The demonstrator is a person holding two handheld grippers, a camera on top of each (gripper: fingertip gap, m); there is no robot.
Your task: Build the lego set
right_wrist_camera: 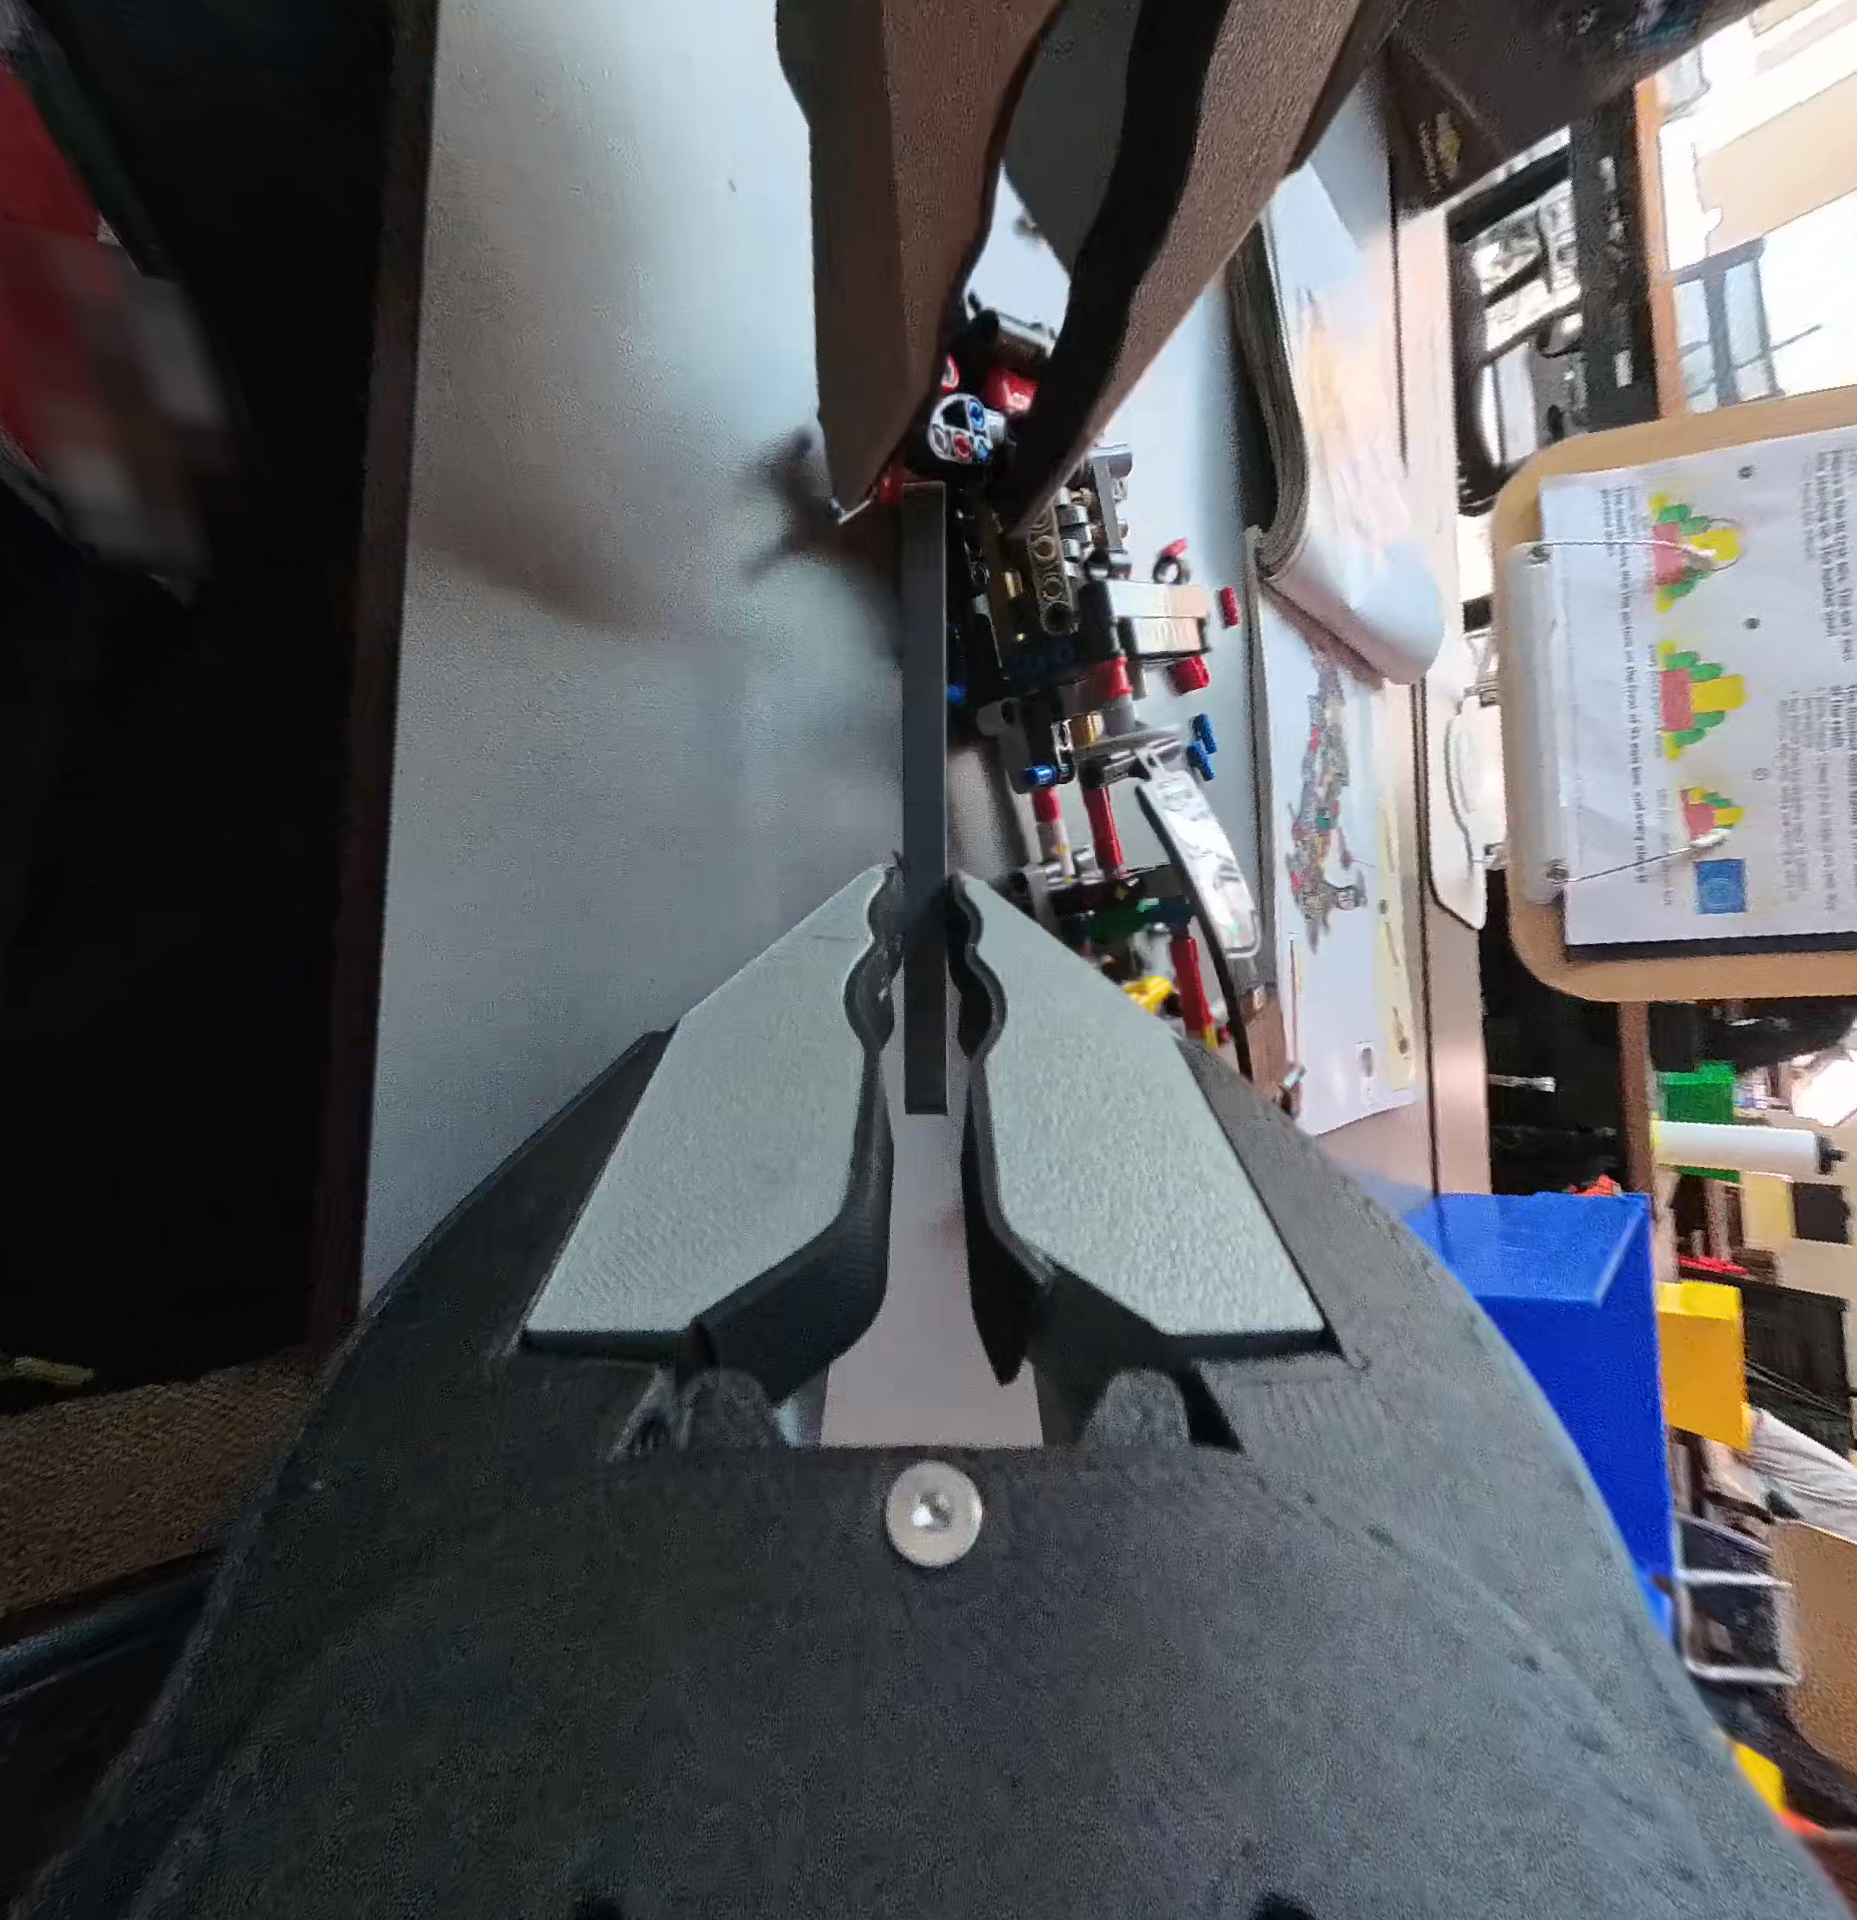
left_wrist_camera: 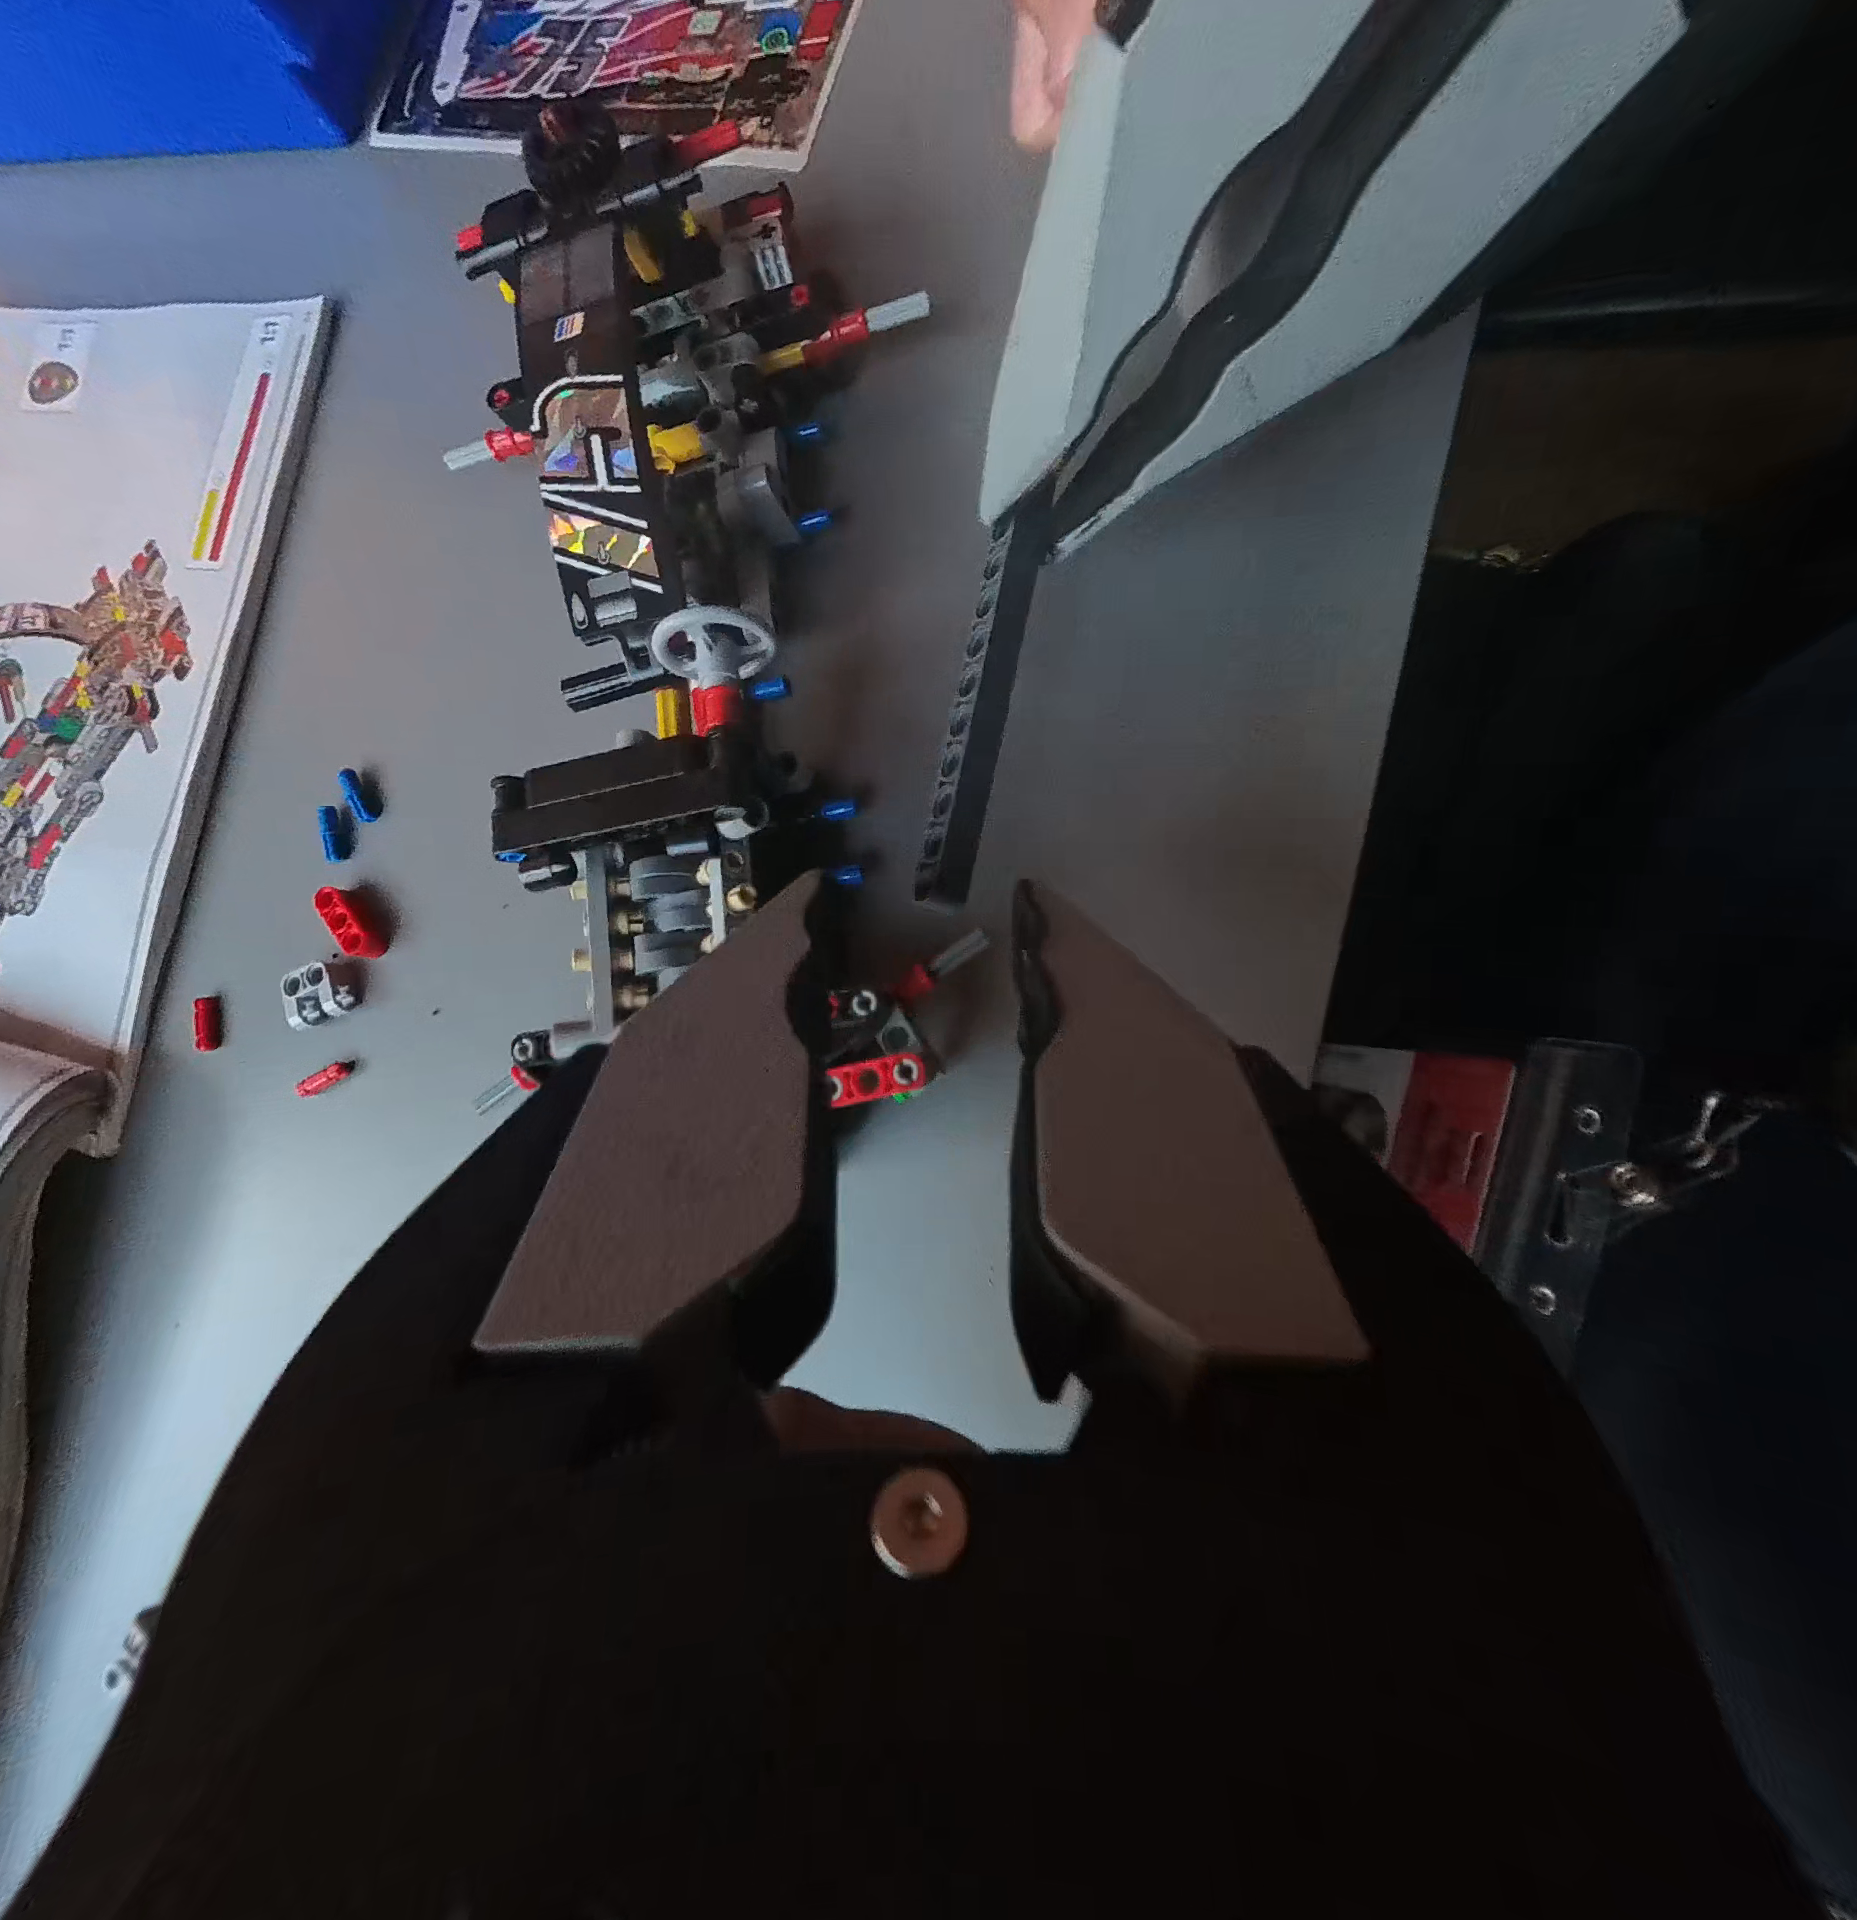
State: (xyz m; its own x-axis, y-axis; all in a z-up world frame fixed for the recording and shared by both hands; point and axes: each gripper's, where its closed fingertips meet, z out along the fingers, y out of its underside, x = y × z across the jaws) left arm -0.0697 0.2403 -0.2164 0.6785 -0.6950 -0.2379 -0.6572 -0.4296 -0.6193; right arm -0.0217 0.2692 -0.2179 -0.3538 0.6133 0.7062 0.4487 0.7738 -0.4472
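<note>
The right hand-held gripper (right_wrist_camera: 922, 904) is clamped on a long dark beam (right_wrist_camera: 924, 727) just beside the brick chassis (left_wrist_camera: 633, 468); the left hand-held gripper (left_wrist_camera: 919, 935) stands apart around the chassis's near end on the worktop (left_wrist_camera: 1163, 727).

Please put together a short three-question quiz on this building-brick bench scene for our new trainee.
1. True or false: the right gripper is clamped on a long black beam.
2. Which part of the brick vehicle chassis lies between the fingers of the left gripper? A) the grey steering wheel B) the end block with a red holed piece C) the black tyre
3. Where does the open instruction booklet lie in the left wrist view?

Key
1. True: both pads press the beam's sides.
2. B; whether the pads press it cannot be told.
3. At the left edge, beyond the loose red and blue pins.
</note>
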